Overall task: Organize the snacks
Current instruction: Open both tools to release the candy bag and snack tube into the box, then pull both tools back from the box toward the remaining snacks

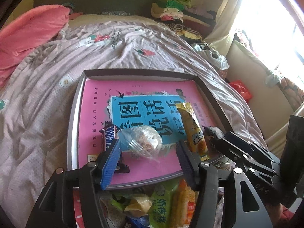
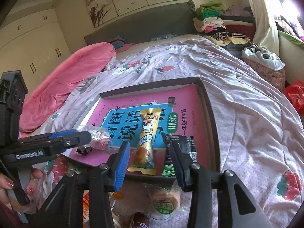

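Note:
A shallow grey tray [image 1: 73, 125] lies on the bed with a pink and blue book inside. On the book are a clear-wrapped pastry [image 1: 141, 140], a brown chocolate bar [image 1: 109, 138], a long yellow snack packet [image 1: 193, 127] and a black packet [image 2: 180, 144]. My left gripper [image 1: 150, 152] is open, its pads either side of the pastry and not pressing it. My right gripper [image 2: 150, 159] is open around the lower end of the yellow packet [image 2: 146, 142], with gaps on both sides. The black packet lies just behind its right finger. From the right wrist view the left gripper [image 2: 87, 135] reaches in from the left, beside the pastry [image 2: 99, 136].
Several more snack packets [image 1: 161, 205] are heaped on the quilt in front of the tray's near rim [image 2: 144, 178]. A pink blanket [image 1: 30, 34] lies at the left and a clothes pile [image 2: 210, 19] at the headboard. A person's hand [image 2: 32, 180] holds the left gripper.

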Demonstrator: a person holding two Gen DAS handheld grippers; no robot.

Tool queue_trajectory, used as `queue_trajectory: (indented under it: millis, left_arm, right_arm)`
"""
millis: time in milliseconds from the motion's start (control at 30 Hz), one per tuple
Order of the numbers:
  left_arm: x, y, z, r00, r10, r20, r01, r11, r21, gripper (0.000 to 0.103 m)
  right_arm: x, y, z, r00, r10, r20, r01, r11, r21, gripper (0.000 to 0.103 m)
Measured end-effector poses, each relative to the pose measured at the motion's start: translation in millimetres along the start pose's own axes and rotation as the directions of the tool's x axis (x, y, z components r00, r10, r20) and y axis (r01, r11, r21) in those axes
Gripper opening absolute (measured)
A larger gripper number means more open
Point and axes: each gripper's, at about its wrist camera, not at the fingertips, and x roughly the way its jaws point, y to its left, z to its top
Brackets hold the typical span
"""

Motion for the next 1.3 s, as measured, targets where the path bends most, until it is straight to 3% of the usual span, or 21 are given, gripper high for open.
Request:
queue_trajectory:
  millis: [333, 467, 567, 1300]
  left_arm:
    - [-10.5, 6.9, 3.1, 1.0, 0.002, 0.027, -0.001, 1.0, -0.025, 0.066]
    - [-14.8, 9.7, 2.7, 0.999, 0.0, 0.041, 0.002, 0.999, -0.035, 0.073]
    - [-19.0, 10.5, 2.9, 0.998, 0.005, 0.056, -0.003, 0.999, -0.034, 0.074]
    - [-54.9, 32.5, -3.4, 0.992, 0.051, 0.118, -0.043, 0.996, -0.074, 0.075]
  right_arm:
    - [-9.4, -6.0, 1.5, 1.0, -0.011, 0.029, 0.011, 1.0, 0.016, 0.048]
    - [-11.8, -5.8, 2.4, 0.999, -0.015, 0.035, 0.014, 1.0, 0.013, 0.049]
    - [-15.2, -5.8, 3.2, 0.999, -0.02, 0.048, 0.019, 1.0, 0.014, 0.056]
    - [-32.8, -7.6, 7.3, 0.995, -0.029, 0.099, 0.028, 0.999, 0.016, 0.064]
